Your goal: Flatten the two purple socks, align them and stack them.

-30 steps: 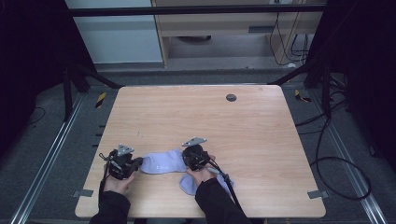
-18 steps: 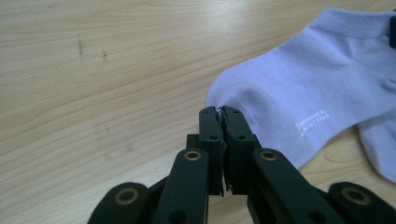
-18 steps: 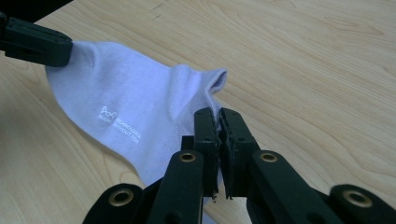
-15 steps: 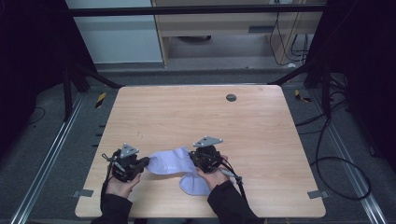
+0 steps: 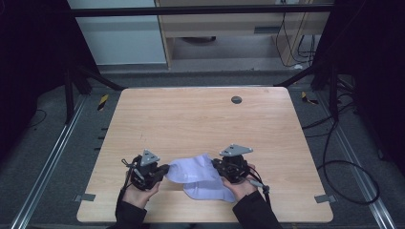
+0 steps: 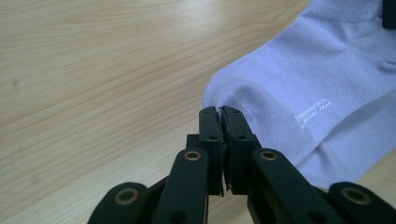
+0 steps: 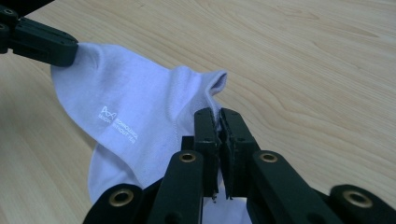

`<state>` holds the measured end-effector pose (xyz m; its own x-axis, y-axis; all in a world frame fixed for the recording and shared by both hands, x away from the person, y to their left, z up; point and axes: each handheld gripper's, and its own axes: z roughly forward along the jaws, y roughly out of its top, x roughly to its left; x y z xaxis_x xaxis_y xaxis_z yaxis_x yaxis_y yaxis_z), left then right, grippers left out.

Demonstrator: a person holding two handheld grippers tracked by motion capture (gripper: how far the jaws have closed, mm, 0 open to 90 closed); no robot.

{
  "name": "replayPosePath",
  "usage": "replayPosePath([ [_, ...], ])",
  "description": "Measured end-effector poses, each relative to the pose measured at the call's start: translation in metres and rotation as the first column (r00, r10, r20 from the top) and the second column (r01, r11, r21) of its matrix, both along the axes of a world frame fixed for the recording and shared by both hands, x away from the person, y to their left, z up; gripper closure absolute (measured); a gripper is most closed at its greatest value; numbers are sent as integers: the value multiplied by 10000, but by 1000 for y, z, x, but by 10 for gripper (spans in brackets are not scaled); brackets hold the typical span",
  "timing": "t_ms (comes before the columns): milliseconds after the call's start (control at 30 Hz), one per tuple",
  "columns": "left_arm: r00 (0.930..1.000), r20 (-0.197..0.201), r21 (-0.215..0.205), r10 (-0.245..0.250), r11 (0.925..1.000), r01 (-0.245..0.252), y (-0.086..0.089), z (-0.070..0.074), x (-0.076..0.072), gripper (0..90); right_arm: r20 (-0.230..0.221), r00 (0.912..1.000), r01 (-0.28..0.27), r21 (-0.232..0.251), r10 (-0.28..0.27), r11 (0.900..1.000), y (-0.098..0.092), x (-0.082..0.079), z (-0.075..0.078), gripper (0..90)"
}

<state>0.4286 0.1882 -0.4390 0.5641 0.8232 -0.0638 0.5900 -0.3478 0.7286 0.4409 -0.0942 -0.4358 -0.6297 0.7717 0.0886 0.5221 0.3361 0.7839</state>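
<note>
A pale lilac sock (image 5: 191, 169) with small white lettering hangs stretched between my two grippers, just above the wooden table (image 5: 200, 119). My left gripper (image 5: 165, 169) is shut on the sock's toe end (image 6: 317, 84), its jaws (image 6: 219, 112) pinching the fabric edge. My right gripper (image 5: 216, 167) is shut on the cuff end (image 7: 130, 107), with the cuff opening rising just past its tips (image 7: 218, 114). The left gripper's jaw (image 7: 42, 42) grips the far corner in the right gripper view. More lilac fabric (image 5: 205, 192) lies below on the table; I cannot tell whether it is a second sock.
A dark round grommet (image 5: 236, 99) sits in the table near the far edge. Bare wood stretches from the sock to the far side. Black frame legs and cables stand on the floor around the table; the near edge (image 5: 200, 220) lies close under the hands.
Both hands have shifted to the right along the near part of the table and risen a little, carrying the sock with them. Both grips stay closed.
</note>
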Motion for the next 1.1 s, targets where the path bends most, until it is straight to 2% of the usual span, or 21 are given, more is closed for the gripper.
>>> replayPosePath([
  [267, 9981, -187, 12, -586, 9983, 586, -22, 1, -6, 870, -62, 9999, 123, 29, -123, 9999, -28, -19, 0, 865],
  [533, 9927, -424, 199, -1128, 9933, 1137, -39, -6, -12, 870, -188, 9996, 191, -15, -191, 9998, -42, -33, -7, 864],
  [1100, 9869, -857, 542, -1368, 9884, 1417, -49, -25, -10, 869, -636, 9978, 190, -310, -210, 9993, -47, -40, -22, 863],
])
